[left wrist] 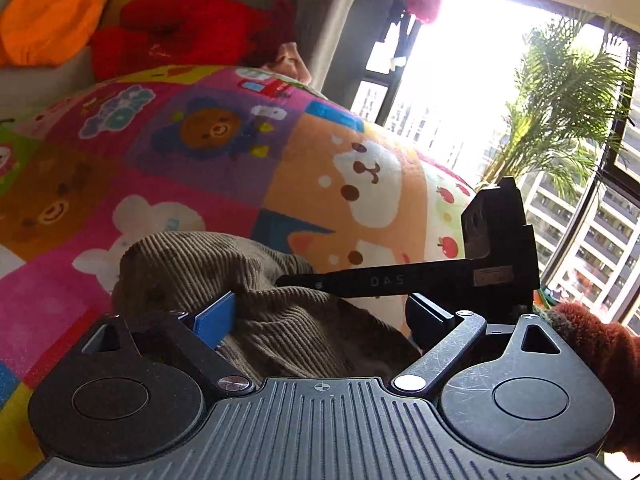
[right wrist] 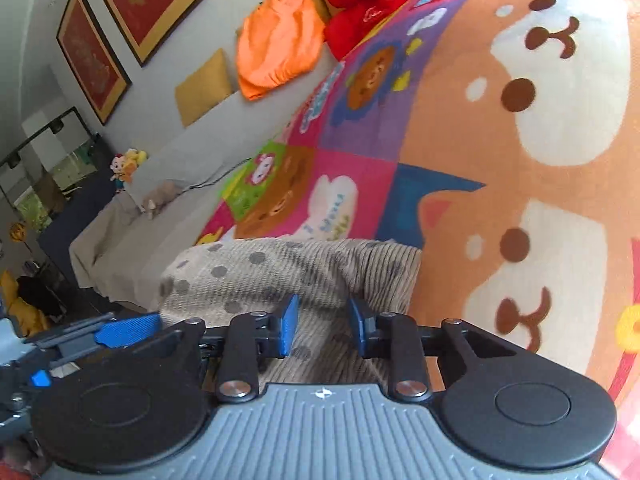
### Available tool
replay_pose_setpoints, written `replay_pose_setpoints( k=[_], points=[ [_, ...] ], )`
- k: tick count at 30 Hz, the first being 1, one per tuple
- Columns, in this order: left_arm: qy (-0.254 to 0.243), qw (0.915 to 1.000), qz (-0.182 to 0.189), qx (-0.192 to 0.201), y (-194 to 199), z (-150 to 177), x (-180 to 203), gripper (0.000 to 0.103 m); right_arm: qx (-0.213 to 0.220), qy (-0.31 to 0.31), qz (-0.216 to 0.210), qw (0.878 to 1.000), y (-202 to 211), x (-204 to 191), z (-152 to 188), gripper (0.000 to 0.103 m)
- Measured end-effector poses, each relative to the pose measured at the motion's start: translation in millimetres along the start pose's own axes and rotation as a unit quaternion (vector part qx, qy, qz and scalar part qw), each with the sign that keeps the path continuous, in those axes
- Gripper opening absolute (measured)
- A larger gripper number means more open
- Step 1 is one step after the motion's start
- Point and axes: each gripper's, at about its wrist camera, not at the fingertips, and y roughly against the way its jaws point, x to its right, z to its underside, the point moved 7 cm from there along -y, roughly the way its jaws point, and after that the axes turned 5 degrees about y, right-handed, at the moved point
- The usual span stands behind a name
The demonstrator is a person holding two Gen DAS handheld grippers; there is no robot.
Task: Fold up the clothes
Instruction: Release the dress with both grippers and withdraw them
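Corduroy garment (right wrist: 288,280): bunched on cartoon blanket (right wrist: 500,160). Left claw (left wrist: 320,316): spread wide, released, garment between. Right claw (right wrist: 322,330): narrow gap over garment, grip unclear.

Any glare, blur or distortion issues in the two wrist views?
Left wrist: window blown out white, corduroy garment backlit and dim, fisheye bends the frame edges. Right wrist: even light, no glare, blanket soft, picture frames curved by the lens.
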Motion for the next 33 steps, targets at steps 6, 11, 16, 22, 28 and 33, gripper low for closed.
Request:
replay_pose_setpoints(
  k=[6, 11, 16, 22, 28, 33],
  points=[
    [0.013, 0.9984, -0.023, -0.049, -48, -1, -8, 0.098, -0.006, 0.008, 0.017, 1.0, -14, 28, -2, 0.02],
    [-0.007, 0.9975, -0.043, -0.055, -53, 6, -3, 0.1, 0.007, 0.027, 0.027, 0.999, -10, 23, 5, 0.021],
    [-0.036, 0.9947, -0.076, -0.059, -51, 10, 6, 0.1, 0.02, 0.063, 0.084, 0.994, 15, 15, 13, 0.045],
    [0.002, 0.9918, -0.126, -0.024, -2, 15, 20, 0.1, 0.04, 0.086, 0.149, 0.984, 88, 11, 37, 0.091],
    [0.032, 0.9708, -0.236, 0.03, 93, 73, 41, 0.103, 0.03, 0.088, 0.119, 0.989, 155, -21, 94, 0.103],
    [0.044, 0.954, -0.296, 0.022, 143, 133, 68, 0.103, 0.007, 0.093, 0.121, 0.988, 181, -46, 139, 0.103]
  ],
)
